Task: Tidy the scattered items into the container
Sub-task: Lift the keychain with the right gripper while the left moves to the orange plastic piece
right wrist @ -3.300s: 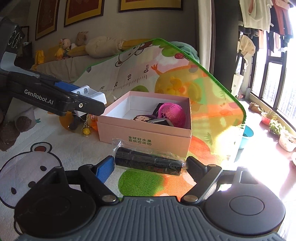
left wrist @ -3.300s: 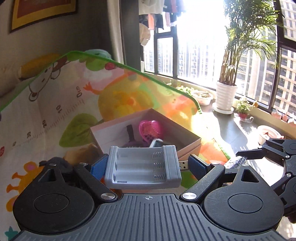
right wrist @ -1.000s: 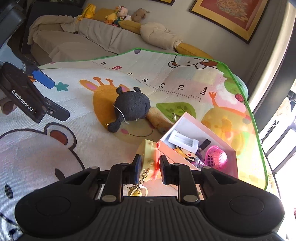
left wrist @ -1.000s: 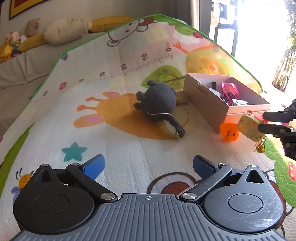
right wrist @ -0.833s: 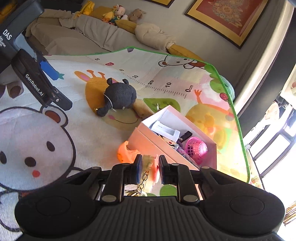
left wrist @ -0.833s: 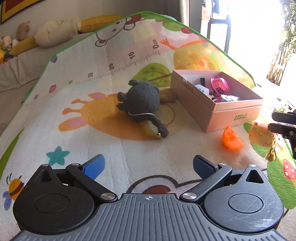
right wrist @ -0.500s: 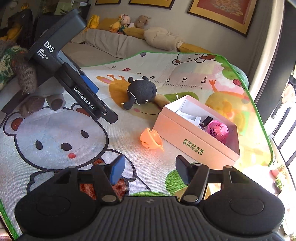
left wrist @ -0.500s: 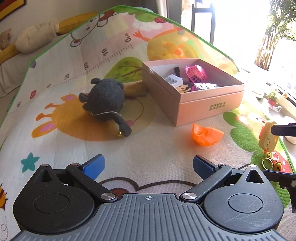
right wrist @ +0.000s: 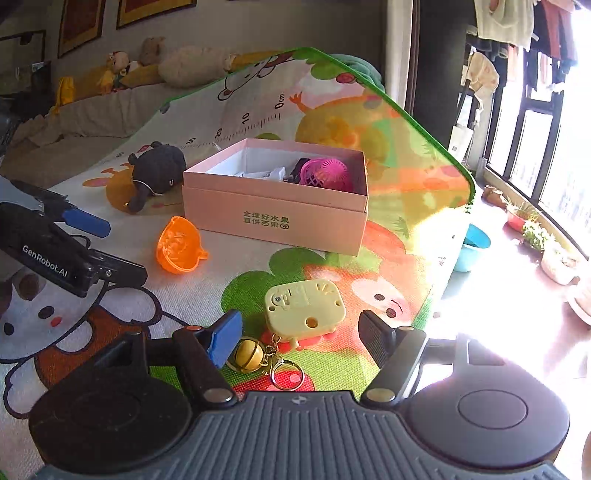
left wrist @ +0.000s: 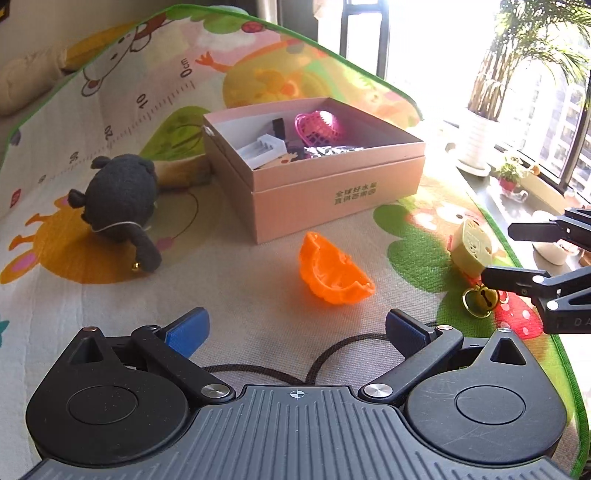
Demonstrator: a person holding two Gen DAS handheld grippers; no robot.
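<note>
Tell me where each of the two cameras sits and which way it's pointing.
Left wrist: sits on the left gripper, angled down across the play mat at the orange toy; the right gripper's fingers show at right.
Right wrist: sits on the right gripper, jaws opening over the yellow keychain; the left gripper shows at left.
Shared: pink box, black plush.

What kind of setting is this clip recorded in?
Probably a home living room: a children's play mat covers the surface, stuffed toys line a sofa, framed pictures hang above, potted plants by the window.
</note>
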